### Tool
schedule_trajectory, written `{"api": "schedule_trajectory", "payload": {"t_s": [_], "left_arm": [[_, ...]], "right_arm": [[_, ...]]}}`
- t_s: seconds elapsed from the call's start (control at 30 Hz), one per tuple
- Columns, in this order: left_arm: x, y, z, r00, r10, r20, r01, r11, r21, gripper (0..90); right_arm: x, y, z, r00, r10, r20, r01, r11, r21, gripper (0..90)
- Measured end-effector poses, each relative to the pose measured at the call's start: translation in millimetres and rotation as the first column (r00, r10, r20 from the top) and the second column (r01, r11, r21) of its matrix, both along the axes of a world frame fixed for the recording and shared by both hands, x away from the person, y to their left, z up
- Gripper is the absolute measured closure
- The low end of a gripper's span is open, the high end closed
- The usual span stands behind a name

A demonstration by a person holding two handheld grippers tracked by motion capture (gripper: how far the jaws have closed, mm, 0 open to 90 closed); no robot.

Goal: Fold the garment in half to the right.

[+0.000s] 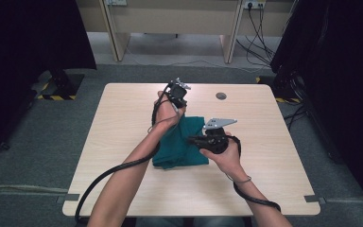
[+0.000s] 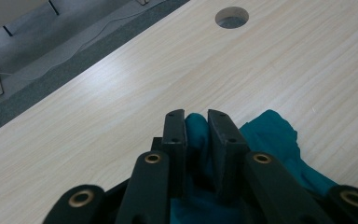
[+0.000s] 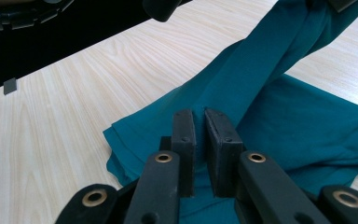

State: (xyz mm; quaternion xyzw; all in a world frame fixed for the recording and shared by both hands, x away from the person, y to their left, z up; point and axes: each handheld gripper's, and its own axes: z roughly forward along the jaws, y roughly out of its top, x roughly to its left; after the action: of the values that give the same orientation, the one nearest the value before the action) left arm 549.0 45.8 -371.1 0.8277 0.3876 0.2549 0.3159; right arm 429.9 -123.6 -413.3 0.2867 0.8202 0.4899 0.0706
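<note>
The table (image 1: 123,142) is light wood-grain, standing on grey carpet (image 1: 38,137); a round cable hole (image 1: 221,96) sits near its far edge, well apart from the work. A desk frame (image 1: 170,28) stands beyond, with cables (image 1: 260,42) trailing on the floor. Nothing obstructs either gripper.

The teal cloth (image 1: 182,149) lies near the table's centre, folded in layers, edges uneven, with one band pulled up taut toward the raised left gripper (image 2: 196,122).

Left gripper: jaws clamped on a bunched fold of the cloth, held above the table. Right gripper (image 3: 199,122): jaws nearly together, pinching a thin layer of cloth low over the folded portion.
</note>
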Motion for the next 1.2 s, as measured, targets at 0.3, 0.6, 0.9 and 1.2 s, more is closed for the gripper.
{"api": "schedule_trajectory", "payload": {"t_s": [0.3,0.6,0.9,1.2], "left_arm": [[0.2,-2.5,-2.6,1.0000,-0.002,-0.002,0.002,1.0000,-0.002,77.5],[0.3,-3.6,-3.9,1.0000,-0.003,-0.004,0.003,1.0000,-0.004,77.5],[0.8,-5.8,-7.2,0.9999,-0.010,-0.006,0.010,0.9999,-0.009,77.3],[1.1,-7.4,-9.4,0.9999,-0.014,-0.008,0.014,0.9998,-0.013,77.3]], "right_arm": [[0.2,-1.4,-2.6,1.0000,-0.003,-0.005,0.003,1.000,-0.002,83.2],[-0.1,-2.5,-3.8,1.0000,-0.003,-0.005,0.003,1.000,-0.002,83.2],[-0.4,-4.3,-6.6,0.9999,-0.007,-0.011,0.007,1.000,-0.001,83.2],[-0.5,-5.6,-7.6,0.9999,-0.010,-0.014,0.010,1.000,-0.002,83.2]]}}
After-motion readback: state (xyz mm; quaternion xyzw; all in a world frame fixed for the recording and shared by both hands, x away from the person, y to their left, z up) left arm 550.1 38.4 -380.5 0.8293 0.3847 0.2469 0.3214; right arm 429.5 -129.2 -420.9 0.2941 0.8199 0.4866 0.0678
